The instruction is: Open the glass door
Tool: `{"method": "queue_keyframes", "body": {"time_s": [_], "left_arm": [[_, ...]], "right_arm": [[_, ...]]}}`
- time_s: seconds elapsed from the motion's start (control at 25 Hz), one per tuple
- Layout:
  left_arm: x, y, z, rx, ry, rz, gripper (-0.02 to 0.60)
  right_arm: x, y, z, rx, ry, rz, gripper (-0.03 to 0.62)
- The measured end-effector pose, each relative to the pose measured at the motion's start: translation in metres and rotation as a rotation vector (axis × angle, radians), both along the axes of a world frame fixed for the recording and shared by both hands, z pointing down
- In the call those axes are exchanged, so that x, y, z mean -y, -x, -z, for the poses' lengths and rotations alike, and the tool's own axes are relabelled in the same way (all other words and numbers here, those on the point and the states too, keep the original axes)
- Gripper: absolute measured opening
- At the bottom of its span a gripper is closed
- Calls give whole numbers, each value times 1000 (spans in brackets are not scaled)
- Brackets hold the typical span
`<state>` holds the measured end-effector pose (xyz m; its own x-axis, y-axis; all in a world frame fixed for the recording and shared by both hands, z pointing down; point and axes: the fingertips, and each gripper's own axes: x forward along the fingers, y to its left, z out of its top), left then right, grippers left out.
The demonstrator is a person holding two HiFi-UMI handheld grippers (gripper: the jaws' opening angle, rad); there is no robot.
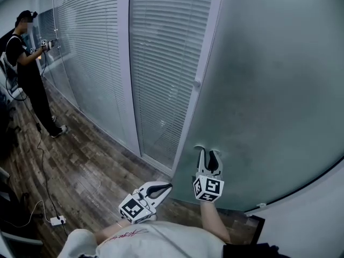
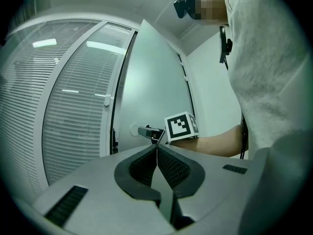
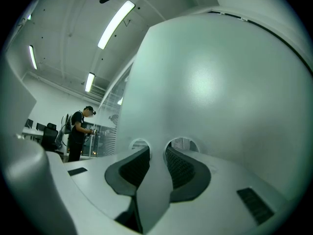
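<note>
And here we are at the frosted glass door (image 1: pixel 269 90). It fills the right half of our head view, just right of the slatted blinds (image 1: pixel 161 63) behind their glass panels. Our right tongs (image 1: pixel 207 152) are up against the door near its left edge, pointing roughly level at it.

From the left gripper view we catch the door handle (image 2: pixel 149 131), a dark lever jutting from a round rose on the pane. The right gripper's marker cube (image 2: pixel 181 126) sits right at its end. Looking along the right tongs themselves, they stand partway apart with a pale strip running between the two pads. Both pads lie against it with no gap we can see, so we call that a grip on the handle. Beside the handle, the left gripper view shows a dark slit between the door's edge and the frame.

Our left tongs (image 2: pixel 157 147) are closed tip to tip, with nothing between them. They hang back from the door, low and to the left of the right gripper, above the wood floor (image 1: pixel 91 165) and aimed toward the handle. Our bare right forearm (image 1: pixel 215 219) reaches from the pale shirt to the gripper.

Far off to the left, another person (image 1: pixel 24 63) in dark clothes stands by the blinds, holding a gripper of their own. A white power strip (image 1: pixel 56 219) lies on the floor, its cable trailing.
</note>
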<state>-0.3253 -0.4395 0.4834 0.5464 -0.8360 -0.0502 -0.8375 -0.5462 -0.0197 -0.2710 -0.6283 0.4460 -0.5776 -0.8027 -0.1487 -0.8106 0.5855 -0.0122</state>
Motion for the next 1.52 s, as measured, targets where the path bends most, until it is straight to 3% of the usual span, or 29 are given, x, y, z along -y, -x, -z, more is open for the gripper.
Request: {"method": "queue_keyframes", "body": {"time_s": [0.2, 0.36, 0.64, 1.12, 1.52], "left_arm": [[-23, -24, -6, -10, 40, 33, 18], [-38, -19, -8, 3, 36, 97, 18], [-72, -44, -17, -38, 100, 161, 18], [-98, -73, -17, -35, 77, 173, 18], [-118, -72, -18, -35, 60, 199, 18]], "right_arm": [[-13, -6, -1, 23, 0, 43, 121], [-24, -2, 1, 35, -22, 58, 120], [-50, -7, 3, 39, -45, 106, 115], [-93, -13, 3, 44, -61, 187, 112], [-123, -27, 0, 75, -46, 229, 112]]}}
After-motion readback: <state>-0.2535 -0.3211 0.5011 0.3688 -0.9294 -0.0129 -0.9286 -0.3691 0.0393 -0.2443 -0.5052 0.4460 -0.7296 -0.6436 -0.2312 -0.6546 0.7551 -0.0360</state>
